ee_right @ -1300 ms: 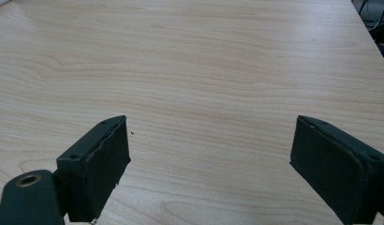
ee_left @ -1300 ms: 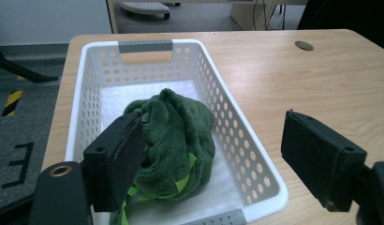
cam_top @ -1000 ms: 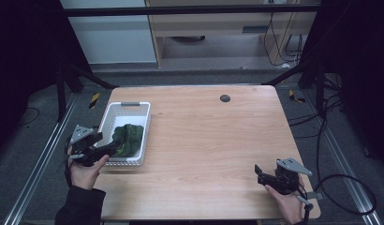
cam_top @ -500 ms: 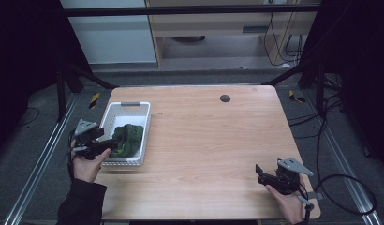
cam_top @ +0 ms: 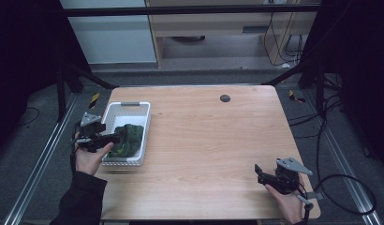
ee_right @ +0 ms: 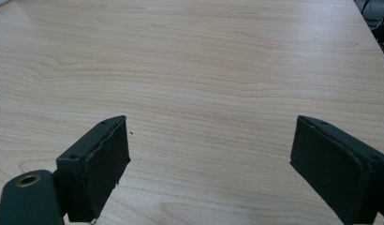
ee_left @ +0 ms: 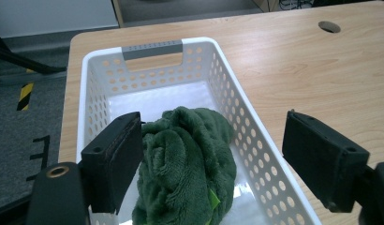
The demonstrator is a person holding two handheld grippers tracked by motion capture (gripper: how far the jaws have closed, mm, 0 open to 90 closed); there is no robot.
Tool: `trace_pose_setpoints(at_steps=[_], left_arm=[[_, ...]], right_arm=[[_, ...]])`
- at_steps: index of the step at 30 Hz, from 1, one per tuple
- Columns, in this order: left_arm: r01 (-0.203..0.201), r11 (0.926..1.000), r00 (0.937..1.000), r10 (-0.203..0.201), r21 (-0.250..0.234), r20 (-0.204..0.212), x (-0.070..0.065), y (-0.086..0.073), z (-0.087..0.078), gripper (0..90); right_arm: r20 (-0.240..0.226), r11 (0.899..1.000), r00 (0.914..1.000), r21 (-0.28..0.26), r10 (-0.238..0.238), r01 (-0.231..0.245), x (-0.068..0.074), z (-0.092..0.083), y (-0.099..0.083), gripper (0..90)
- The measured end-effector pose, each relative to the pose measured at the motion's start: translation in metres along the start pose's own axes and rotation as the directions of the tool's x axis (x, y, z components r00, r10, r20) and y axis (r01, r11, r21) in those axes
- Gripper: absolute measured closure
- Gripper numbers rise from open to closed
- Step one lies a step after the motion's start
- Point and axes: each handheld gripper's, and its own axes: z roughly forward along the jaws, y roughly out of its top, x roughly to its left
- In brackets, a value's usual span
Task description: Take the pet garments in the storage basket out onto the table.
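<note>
A white perforated basket (cam_top: 129,104) stands at the table's left side with a crumpled dark green plush cloth (cam_top: 128,137) inside it. My left gripper (cam_top: 116,137) reaches over the basket's left wall, its tips at the cloth. In the left gripper view it (ee_left: 213,138) stands open, the green cloth (ee_left: 188,159) lying low between the jaws, inside the basket (ee_left: 152,47). At the front right corner my right gripper (cam_top: 259,174) hovers over bare wood. It (ee_right: 209,140) is open, with nothing between its jaws.
The wooden table (cam_top: 218,140) has a round dark cable hole (cam_top: 225,98) near its far edge. Dark floor with metal rails and trailing cables surrounds the table. Cabinets stand beyond the far edge.
My left gripper has crept a little forward and inward over the basket's left wall toward the cloth. The right gripper has stayed where it was.
</note>
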Motion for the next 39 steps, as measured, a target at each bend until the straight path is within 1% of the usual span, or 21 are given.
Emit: trace_pose_setpoints(at_steps=[3,4,5,6,10,11,12,17,18,19,22,24,26,28,30,35,36,39], left_arm=[[-0.009,0.9998,1.0000,0.009,0.020,-0.003,0.001,0.001,0.005,19.8],[-0.009,0.9998,1.0000,0.009,0.020,-0.003,0.001,0.001,0.005,19.8],[-0.010,0.9996,0.9999,0.011,0.025,-0.005,0.002,0.001,0.007,19.9],[-0.018,0.9993,0.9998,0.018,0.033,-0.005,0.003,0.001,0.008,19.8],[-0.025,0.9984,0.9996,0.026,0.050,-0.008,0.004,0.003,0.010,19.8],[-0.031,0.9977,0.9994,0.032,0.061,-0.011,0.004,0.004,0.011,19.9],[-0.031,0.9977,0.9994,0.032,0.061,-0.011,0.004,0.004,0.011,19.9],[-0.034,0.9949,0.9993,0.035,0.095,-0.009,0.007,0.006,0.016,20.0],[-0.034,0.9949,0.9993,0.035,0.095,-0.009,0.007,0.006,0.016,20.0],[-0.031,0.9936,0.9995,0.032,0.108,-0.008,0.008,0.005,0.018,20.0],[-0.029,0.9927,0.9995,0.031,0.117,-0.008,0.008,0.005,0.020,20.1],[-0.038,0.9895,0.9992,0.039,0.139,-0.009,0.009,0.006,0.022,20.1],[-0.041,0.9886,0.9991,0.042,0.145,-0.008,0.009,0.006,0.023,20.1],[-0.046,0.9857,0.9988,0.048,0.162,-0.009,0.010,0.008,0.025,20.1],[-0.046,0.9852,0.9988,0.048,0.166,-0.008,0.011,0.009,0.026,20.1],[-0.055,0.9793,0.9983,0.058,0.194,-0.009,0.011,0.008,0.030,20.0],[-0.055,0.9793,0.9983,0.058,0.194,-0.009,0.011,0.008,0.030,20.0],[-0.062,0.9747,0.9978,0.066,0.215,-0.010,0.010,0.008,0.033,20.0]], right_arm=[[-0.002,1.000,1.0000,0.003,0.003,-0.003,0.001,0.000,0.000,11.5],[-0.002,1.000,1.0000,0.003,0.003,-0.003,0.001,0.000,0.000,11.5],[0.000,1.000,1.0000,0.003,-0.003,0.003,0.001,0.001,0.000,11.4],[0.000,1.000,1.0000,0.004,-0.003,0.003,0.001,0.001,0.000,11.4],[-0.002,1.000,1.0000,0.008,0.004,-0.004,0.001,0.000,-0.001,11.4],[0.000,1.000,1.0000,0.009,0.001,-0.001,0.001,0.000,-0.001,11.4],[0.000,1.000,1.0000,0.009,0.001,-0.001,0.001,0.000,-0.001,11.4],[-0.002,1.000,1.0000,0.011,-0.003,0.003,0.001,0.001,-0.001,11.3],[-0.002,1.000,1.0000,0.011,-0.003,0.003,0.001,0.001,-0.001,11.3],[-0.002,1.000,1.0000,0.009,-0.004,0.004,0.001,0.001,-0.001,11.3],[-0.003,1.000,1.0000,0.010,-0.002,0.002,0.001,0.001,-0.001,11.3],[-0.005,1.000,1.0000,0.014,-0.003,0.003,0.001,0.001,-0.001,11.3],[-0.002,1.000,1.0000,0.014,-0.010,0.010,0.001,0.002,-0.001,11.2],[-0.005,1.000,1.0000,0.016,-0.004,0.005,0.001,0.001,0.000,11.1],[-0.005,1.000,1.0000,0.018,-0.005,0.005,0.001,0.002,-0.001,11.1],[-0.005,1.000,1.0000,0.020,-0.005,0.005,0.001,0.002,-0.001,11.0],[-0.005,1.000,1.0000,0.020,-0.005,0.005,0.001,0.002,-0.001,11.0],[-0.007,1.000,1.0000,0.022,-0.005,0.005,0.001,0.002,-0.001,11.0]])
